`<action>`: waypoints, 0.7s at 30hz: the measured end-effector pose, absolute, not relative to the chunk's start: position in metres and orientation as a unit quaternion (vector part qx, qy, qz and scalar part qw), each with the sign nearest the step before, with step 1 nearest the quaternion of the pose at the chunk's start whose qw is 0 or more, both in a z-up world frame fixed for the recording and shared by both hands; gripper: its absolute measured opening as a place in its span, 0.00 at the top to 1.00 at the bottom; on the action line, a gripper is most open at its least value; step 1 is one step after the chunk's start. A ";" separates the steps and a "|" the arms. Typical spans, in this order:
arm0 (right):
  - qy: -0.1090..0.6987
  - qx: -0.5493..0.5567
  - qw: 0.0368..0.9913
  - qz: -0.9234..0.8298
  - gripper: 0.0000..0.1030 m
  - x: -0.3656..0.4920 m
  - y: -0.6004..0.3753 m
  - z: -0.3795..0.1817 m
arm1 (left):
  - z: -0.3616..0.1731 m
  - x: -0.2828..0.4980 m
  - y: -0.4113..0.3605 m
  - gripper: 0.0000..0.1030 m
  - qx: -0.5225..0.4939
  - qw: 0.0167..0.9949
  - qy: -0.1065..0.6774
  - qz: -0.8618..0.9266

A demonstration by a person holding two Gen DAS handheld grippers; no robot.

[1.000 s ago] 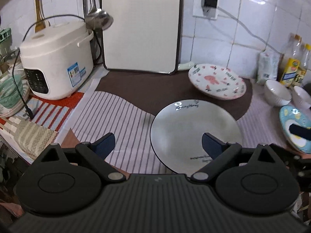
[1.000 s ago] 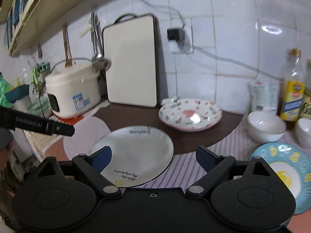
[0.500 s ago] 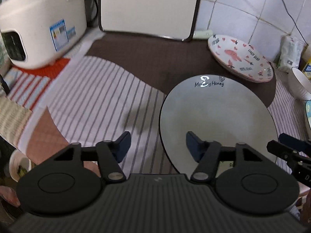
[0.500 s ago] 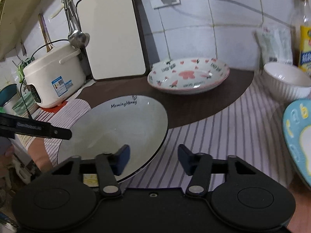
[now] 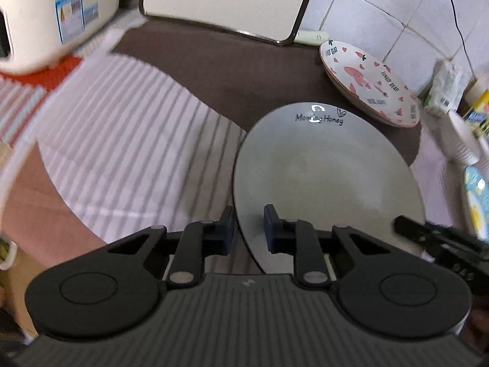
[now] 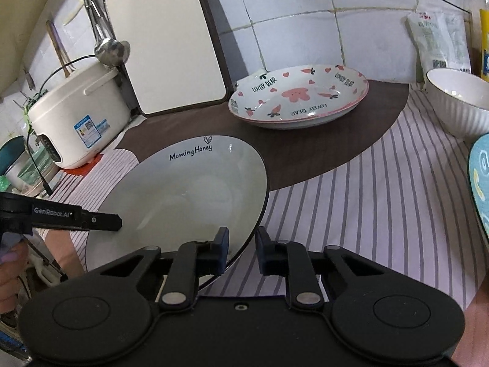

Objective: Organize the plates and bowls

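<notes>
A white plate lettered "Morning Honey" lies on the striped cloth. My left gripper straddles its near left rim, jaws closing, one pad inside the plate and one outside, pressing the rim. The right wrist view shows the same plate; my right gripper is closing on its near right rim in the same way. A pink bear plate sits behind it on the brown patch. A white ribbed bowl and a blue plate are at the right.
A white rice cooker stands at the left, with a cutting board leaning on the tiled wall and a ladle hanging beside it. A bag and a bottle stand at the back right. A person's hand shows at the left edge.
Both grippers have come down and forward to the white plate and narrowed from wide open to a tight gap around its rim, one on each side.
</notes>
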State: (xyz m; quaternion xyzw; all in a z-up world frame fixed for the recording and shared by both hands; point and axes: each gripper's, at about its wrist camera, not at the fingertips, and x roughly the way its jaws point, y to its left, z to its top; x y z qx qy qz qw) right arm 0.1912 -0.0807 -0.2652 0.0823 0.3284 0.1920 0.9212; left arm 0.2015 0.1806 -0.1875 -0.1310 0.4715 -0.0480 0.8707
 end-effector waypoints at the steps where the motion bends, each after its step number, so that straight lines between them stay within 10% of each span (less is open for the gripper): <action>1: 0.329 0.090 0.920 0.191 0.78 0.192 -0.081 -0.266 | -0.189 0.202 0.183 0.81 -0.148 0.868 0.472 -0.045; 21: 0.326 0.118 0.918 0.194 0.79 0.172 -0.105 -0.251 | -0.165 0.184 0.143 0.75 -0.082 0.884 0.459 -0.030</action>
